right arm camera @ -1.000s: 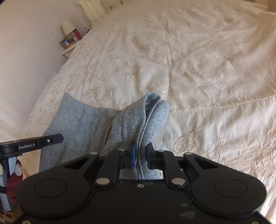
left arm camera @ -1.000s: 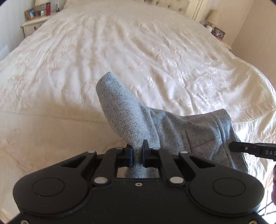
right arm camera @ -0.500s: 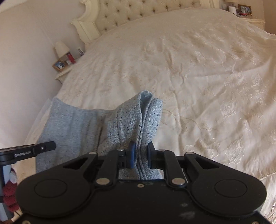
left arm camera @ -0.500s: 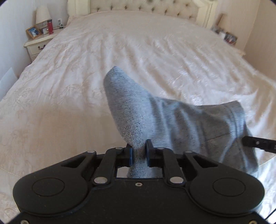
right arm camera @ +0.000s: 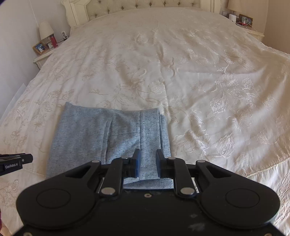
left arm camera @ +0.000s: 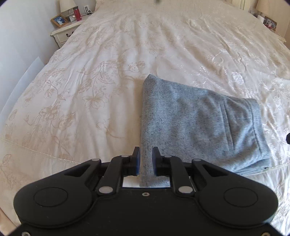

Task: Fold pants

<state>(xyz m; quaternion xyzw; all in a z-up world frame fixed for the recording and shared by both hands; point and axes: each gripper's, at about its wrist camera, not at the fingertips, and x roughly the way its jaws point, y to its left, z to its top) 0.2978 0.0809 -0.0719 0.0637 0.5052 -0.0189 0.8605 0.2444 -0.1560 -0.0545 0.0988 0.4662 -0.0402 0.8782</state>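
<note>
Left wrist view: my left gripper (left arm camera: pixel 145 154) points down at the near left corner of the folded grey speckled knit pants (left arm camera: pixel 195 123). Its jaws have just been closing a little, but they stand narrowly apart. The corner's cloth lies flat between them and I see no pinch on it. The pants rest in a neat rectangle on the cream embroidered bedspread (left arm camera: pixel 90 90), close to its near edge, with the waistband to the right.

Right wrist view: my right gripper (right arm camera: pixel 147 156) hangs over the near right end of the same pants (right arm camera: pixel 94 130), at the waistband. Its jaws have just been opening and are moderately apart. The band lies flat under the gap, not gripped. The bedspread (right arm camera: pixel 199 72) stretches far ahead to a tufted headboard (right arm camera: pixel 145 7).
</note>
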